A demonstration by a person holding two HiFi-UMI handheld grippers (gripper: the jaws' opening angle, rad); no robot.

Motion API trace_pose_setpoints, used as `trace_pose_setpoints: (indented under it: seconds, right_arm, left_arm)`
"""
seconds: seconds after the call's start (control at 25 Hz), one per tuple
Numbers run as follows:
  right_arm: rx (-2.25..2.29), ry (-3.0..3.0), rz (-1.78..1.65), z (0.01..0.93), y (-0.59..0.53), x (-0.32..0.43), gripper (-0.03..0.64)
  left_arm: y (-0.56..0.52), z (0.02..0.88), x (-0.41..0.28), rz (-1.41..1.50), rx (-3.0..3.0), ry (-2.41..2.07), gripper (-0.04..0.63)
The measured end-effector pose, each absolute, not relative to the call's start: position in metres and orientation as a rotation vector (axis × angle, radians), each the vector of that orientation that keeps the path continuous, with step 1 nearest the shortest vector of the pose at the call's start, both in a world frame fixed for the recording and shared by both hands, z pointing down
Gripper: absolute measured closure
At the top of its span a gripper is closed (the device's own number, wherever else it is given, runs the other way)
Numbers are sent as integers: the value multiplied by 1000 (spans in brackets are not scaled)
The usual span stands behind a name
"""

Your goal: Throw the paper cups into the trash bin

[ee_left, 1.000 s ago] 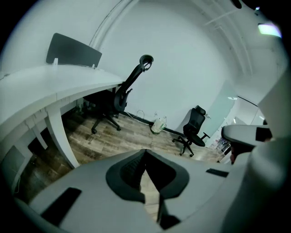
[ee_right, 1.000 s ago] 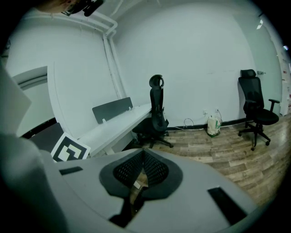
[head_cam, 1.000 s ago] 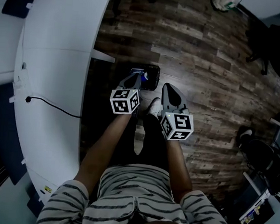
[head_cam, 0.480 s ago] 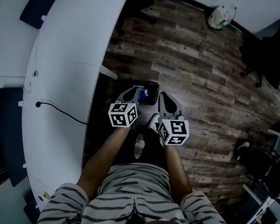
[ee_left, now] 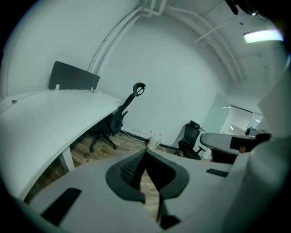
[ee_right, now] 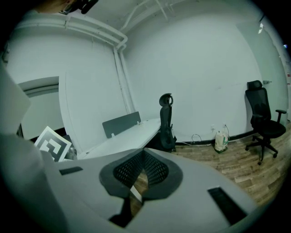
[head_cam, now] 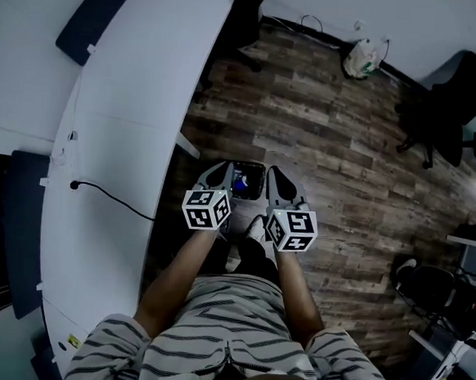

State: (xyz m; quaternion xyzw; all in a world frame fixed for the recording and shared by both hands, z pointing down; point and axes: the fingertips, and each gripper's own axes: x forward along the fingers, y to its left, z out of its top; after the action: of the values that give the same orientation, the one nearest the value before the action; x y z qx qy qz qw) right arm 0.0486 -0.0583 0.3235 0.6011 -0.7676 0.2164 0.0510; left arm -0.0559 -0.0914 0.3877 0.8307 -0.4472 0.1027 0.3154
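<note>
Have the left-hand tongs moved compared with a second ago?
Yes. The left tongs earlier overlapped the trash bin's left edge; now they sit just beside it, shifted slightly left.

My left gripper (ee_left: 145, 155) had its grey jaws pressed together, empty; beyond, a black office chair (ee_left: 116, 122) stood beside the curved white desk (ee_left: 54, 118).

Bin partly hidden, contents too small to tell

The trash bin (head_cam: 252, 180) is showing between the two sets of jaws, the left gripper (head_cam: 221, 172) and right gripper (head_cam: 273, 176) covering its sides; a blue thing (head_cam: 240, 181) inside is showing too small to name.
</note>
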Motion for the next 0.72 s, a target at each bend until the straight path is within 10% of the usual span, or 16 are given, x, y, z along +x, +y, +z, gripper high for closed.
trace_pose_setpoints:
  seconds: [0.72]
  right_arm:
    - [1821,-2469,489,245,-55,20,600]
  left_arm:
    - [-77,287,-81,121,2337,-1190,572]
